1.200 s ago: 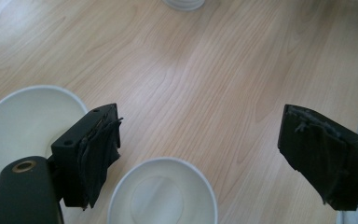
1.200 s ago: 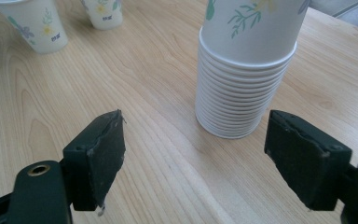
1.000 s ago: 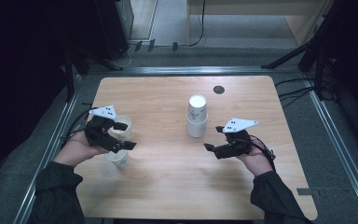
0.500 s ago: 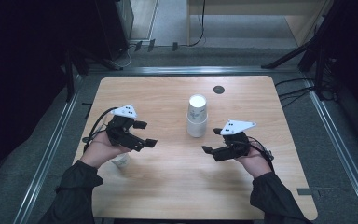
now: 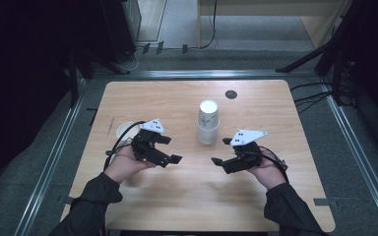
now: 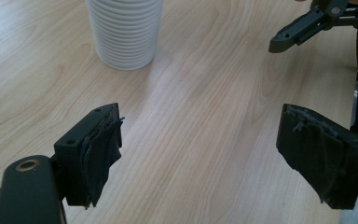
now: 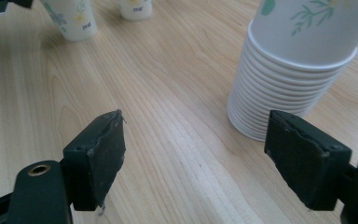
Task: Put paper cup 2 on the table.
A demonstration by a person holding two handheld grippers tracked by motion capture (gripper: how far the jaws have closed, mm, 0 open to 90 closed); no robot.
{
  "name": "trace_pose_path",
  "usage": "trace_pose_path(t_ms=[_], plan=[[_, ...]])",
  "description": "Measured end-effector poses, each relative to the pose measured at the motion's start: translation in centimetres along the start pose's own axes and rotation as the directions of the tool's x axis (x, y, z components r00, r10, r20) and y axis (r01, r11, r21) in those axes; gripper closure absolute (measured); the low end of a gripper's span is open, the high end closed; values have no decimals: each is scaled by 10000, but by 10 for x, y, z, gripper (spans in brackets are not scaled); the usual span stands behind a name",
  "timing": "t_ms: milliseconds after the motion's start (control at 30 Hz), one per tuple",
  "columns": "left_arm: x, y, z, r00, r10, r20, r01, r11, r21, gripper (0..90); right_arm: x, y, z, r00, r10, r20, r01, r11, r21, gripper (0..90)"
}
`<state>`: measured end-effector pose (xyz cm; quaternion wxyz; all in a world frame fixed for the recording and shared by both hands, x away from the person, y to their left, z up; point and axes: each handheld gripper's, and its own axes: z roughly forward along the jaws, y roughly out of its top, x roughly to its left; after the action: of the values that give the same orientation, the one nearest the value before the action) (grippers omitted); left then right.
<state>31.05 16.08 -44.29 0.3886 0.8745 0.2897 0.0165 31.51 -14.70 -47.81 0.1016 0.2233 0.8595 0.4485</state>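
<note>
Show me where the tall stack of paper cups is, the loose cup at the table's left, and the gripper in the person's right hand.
stack of paper cups [image 5: 208, 125]: high view, side of the stack.
single cup [image 5: 124, 130]: high view, its rim.
right gripper [image 5: 220, 152]: high view, midway between its fingertips.

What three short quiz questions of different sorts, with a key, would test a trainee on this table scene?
1. True or false: the left tool grips a cup.
2. Which thing stands between the two tools, farther up the table? A) a bowl B) the stack of paper cups C) a bottle
3. Fill in: the single cup stands on the table behind the person's ____ hand.

Key
1. False: its jaws are wide apart, holding nothing. The right tool is open too.
2. B
3. left
</note>
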Motion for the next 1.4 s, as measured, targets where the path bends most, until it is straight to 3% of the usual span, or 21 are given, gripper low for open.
trace_pose_path(t_ms=[33,67,300,433,500,833,967,1067,1133,1400], plan=[[0,0,0,10000,0,0,0,10000,0,144,0,0,0,10000,0,0,0,10000,0,206],[-5,0,5,9996,262,-108,-262,9997,3,144,3,1,0,10000,-24,-76,25,10000,26,206],[-20,-1,12,9981,611,-121,-609,9980,163,144,14,1,-5,9997,-178,-165,177,9998,-44,206],[-26,-2,17,9982,588,-80,-589,9982,-118,144,19,0,-8,9994,-249,-221,248,9997,-73,206],[-27,-3,20,9987,494,-86,-496,9984,-272,144,22,0,-8,9991,-315,-282,313,9995,-80,205],[-25,-6,25,9989,470,-16,-470,9988,-154,144,24,0,-4,9985,-396,-367,399,9992,73,205],[-28,-7,29,9977,668,-121,-668,9978,6,144,24,-1,-4,9984,-437,-357,442,9989,129,206],[-33,-8,32,9940,1060,-261,-1057,9943,125,147,24,0,-4,9983,-441,-377,447,9989,135,205],[-34,-8,34,9937,1116,-100,-1114,9936,172,147,24,0,-4,9983,-451,-381,456,9989,133,205],[-32,-14,45,9939,1076,-222,-1059,9921,669,148,22,-1,-4,9982,-505,-331,505,9987,17,207]])
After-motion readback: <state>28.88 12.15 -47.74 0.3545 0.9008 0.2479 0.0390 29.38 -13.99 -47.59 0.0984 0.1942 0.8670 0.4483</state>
